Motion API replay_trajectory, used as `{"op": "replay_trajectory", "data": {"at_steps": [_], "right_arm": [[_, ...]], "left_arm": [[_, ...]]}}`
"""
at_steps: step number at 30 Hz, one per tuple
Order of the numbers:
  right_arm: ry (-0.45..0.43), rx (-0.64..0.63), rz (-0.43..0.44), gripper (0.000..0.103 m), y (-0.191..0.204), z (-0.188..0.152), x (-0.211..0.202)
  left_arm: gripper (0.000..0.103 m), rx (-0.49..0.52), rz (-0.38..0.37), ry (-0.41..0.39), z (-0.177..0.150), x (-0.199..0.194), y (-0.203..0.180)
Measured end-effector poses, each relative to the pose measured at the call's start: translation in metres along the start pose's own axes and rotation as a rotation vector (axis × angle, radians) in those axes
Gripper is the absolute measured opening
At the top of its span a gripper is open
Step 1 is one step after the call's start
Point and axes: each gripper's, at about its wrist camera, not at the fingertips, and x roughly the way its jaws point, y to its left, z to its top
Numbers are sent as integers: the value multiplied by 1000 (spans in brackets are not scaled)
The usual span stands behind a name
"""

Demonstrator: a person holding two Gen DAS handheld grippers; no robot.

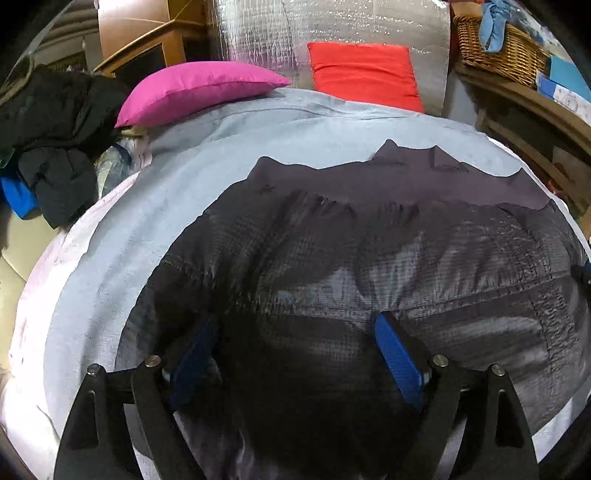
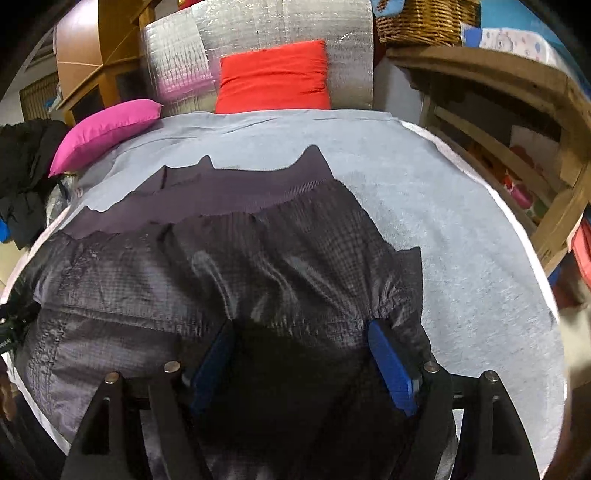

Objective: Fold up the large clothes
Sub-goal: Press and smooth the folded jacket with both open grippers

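A large dark grey ripstop jacket [image 1: 369, 240] [image 2: 258, 251] lies spread flat on a light blue blanket [image 1: 147, 221] [image 2: 461, 258]. Its ribbed band [image 1: 369, 181] [image 2: 229, 192] is along the far edge. My left gripper [image 1: 297, 319] hovers low over the near left part of the jacket, open, its blue pads [image 1: 399, 358] wide apart with only shadowed fabric below. My right gripper [image 2: 300, 326] is open over the near right part, its right pad [image 2: 391, 369] close to the jacket's right edge. Neither gripper pinches the cloth.
A pink pillow [image 1: 195, 88] [image 2: 107, 129] and a red pillow [image 1: 365, 74] [image 2: 273, 81] sit at the far end against a silver foil mat [image 1: 295, 29]. Black clothes [image 1: 55, 129] are piled at the left. A wicker basket [image 1: 498, 48] and wooden shelves [image 2: 517, 147] stand at the right.
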Motion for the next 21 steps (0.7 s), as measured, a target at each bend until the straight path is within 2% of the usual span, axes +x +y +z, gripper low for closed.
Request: {"op": "replay_trajectory", "data": {"at_steps": [5,7,9,14,18,21], "right_arm": [[-1,21,1,80,-3,-4,5],[31,27,-4,80,-3,0,3],[54,27,-24,80,1,8,-7],[-19,-12,-7,80,14,41,-38],[-20,-18,7,80,24,65,-32],[11,15,24,80,29,72,-14]], "left_arm": [[90,17,14,0,-2,1,-2],[90,15,20,13,0,-2,-2],[90,8,29,32,4,-9,-2],[90,16,12,-24,22,-28,-14],[90,38,3,-33,35,-25,-30],[90,28,-14,-25,44,-19,-40]]}}
